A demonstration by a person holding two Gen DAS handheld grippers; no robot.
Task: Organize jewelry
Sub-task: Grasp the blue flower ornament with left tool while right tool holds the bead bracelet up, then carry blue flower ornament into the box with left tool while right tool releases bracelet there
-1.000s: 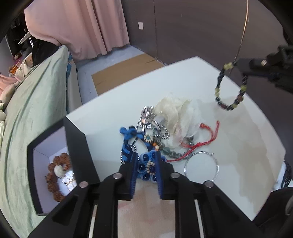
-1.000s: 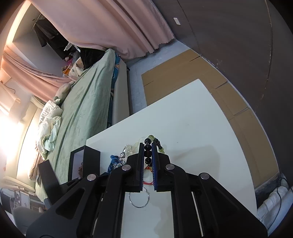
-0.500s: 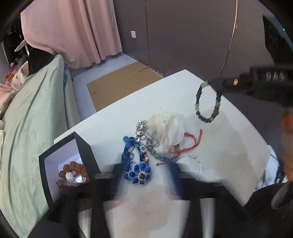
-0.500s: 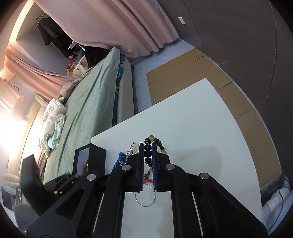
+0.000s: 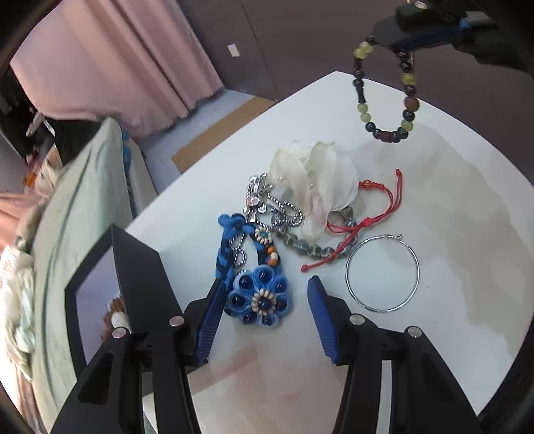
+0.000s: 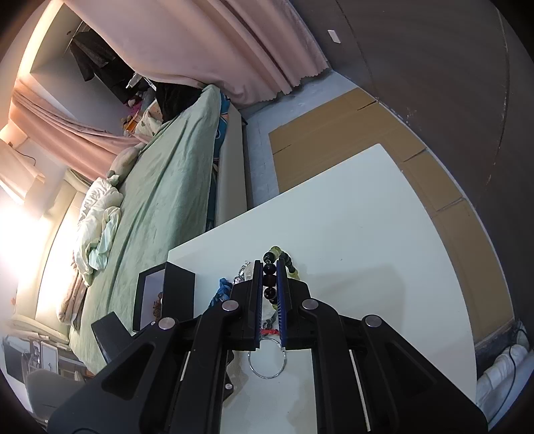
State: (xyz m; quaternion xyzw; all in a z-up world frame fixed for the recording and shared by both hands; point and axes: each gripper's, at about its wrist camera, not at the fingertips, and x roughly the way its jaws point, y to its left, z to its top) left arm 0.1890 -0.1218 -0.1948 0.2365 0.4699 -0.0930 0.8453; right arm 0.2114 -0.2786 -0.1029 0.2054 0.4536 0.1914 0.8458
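While your left gripper [image 5: 265, 293] hangs low over the white table [image 5: 450, 213], its jaws have just been closing, yet they stand apart and press on nothing. In the left wrist view the blue flower necklace [image 5: 258, 298] lies on the table between the two blue pads [image 5: 213, 317]; the pad at 9 o'clock of the flower is just beside its petals (I cannot tell if it touches), and the other pad is clear of it. At 3 o'clock of the flower lies a thin silver hoop [image 5: 382, 272]. At 12 o'clock is a tangle: a silver chain [image 5: 267, 207], a cream fabric flower [image 5: 313, 180], a grey bead bracelet [image 5: 312, 248] and a red cord bracelet [image 5: 377, 207]. At 9 o'clock stands the open black box [image 5: 140, 277], with some brown jewelry inside. At 1 o'clock the dark and green bead bracelet [image 5: 383, 96] hangs in the air from your right gripper [image 5: 410, 23].

In the right wrist view your right gripper [image 6: 269, 277] is closed tightly on this bead bracelet [image 6: 269, 278], and the beads sit in a row between the pads. Below it, at 6 o'clock, the hoop [image 6: 267, 362] lies on the table [image 6: 367, 250], and the box [image 6: 167, 290] is at 9 o'clock.
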